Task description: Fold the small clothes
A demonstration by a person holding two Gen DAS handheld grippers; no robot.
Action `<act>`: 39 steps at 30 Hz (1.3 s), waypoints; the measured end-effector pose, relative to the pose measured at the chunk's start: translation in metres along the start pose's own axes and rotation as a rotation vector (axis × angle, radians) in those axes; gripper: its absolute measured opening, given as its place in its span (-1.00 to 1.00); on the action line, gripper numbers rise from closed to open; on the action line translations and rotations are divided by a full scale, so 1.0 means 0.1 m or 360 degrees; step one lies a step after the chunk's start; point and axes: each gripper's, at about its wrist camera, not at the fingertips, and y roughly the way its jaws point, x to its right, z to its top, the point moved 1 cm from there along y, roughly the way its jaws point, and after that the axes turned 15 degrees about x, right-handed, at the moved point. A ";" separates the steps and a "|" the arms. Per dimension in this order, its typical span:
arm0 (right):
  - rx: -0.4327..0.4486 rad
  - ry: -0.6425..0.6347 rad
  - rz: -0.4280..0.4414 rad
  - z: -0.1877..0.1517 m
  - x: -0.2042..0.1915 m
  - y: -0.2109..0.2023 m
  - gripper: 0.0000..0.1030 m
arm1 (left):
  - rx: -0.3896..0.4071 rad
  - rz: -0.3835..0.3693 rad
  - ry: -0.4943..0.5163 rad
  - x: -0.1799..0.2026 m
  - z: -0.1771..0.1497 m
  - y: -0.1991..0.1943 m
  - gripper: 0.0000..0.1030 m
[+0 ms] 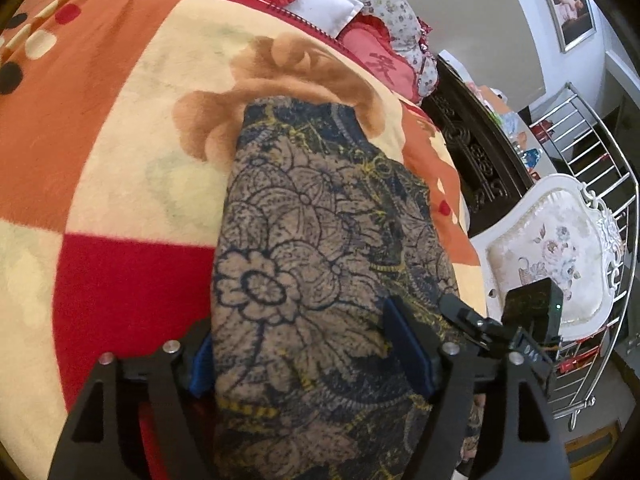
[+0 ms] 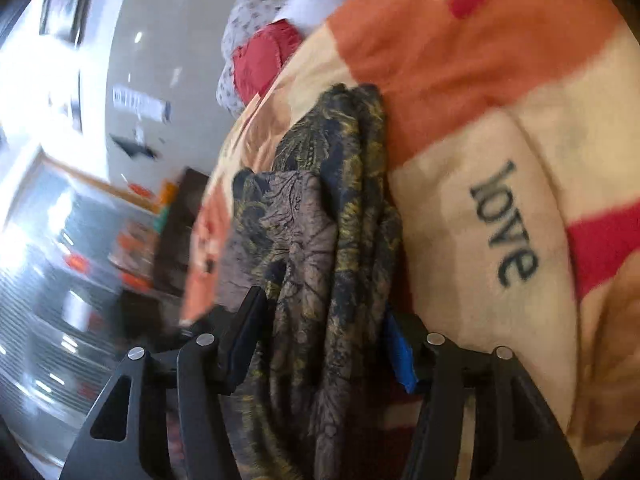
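A small garment (image 1: pixel 320 248) in brown and navy floral print with yellow lines lies stretched over the bed blanket (image 1: pixel 120 128). My left gripper (image 1: pixel 300 356) has its blue-padded fingers on either side of the cloth's near end, shut on it. The other gripper (image 1: pixel 516 320) shows at the garment's right edge in the left wrist view. In the right wrist view the same garment (image 2: pixel 328 248) is bunched in folds between my right gripper's (image 2: pixel 320 344) fingers, shut on it. The far end rests on the blanket (image 2: pixel 460 60).
The blanket is cream, orange and red, with the word "love" (image 2: pixel 504 224). Pillows (image 1: pixel 372 20) lie at the bed's head. A dark carved bed frame (image 1: pixel 472 148), a white upholstered chair (image 1: pixel 552 248) and a metal rack (image 1: pixel 592 184) stand to the right of the bed.
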 end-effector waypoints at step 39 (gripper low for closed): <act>-0.0150 -0.0320 -0.0104 -0.33 -1.09 0.54 -0.39 | 0.0316 0.0390 -0.0020 -1.10 0.61 -1.24 0.10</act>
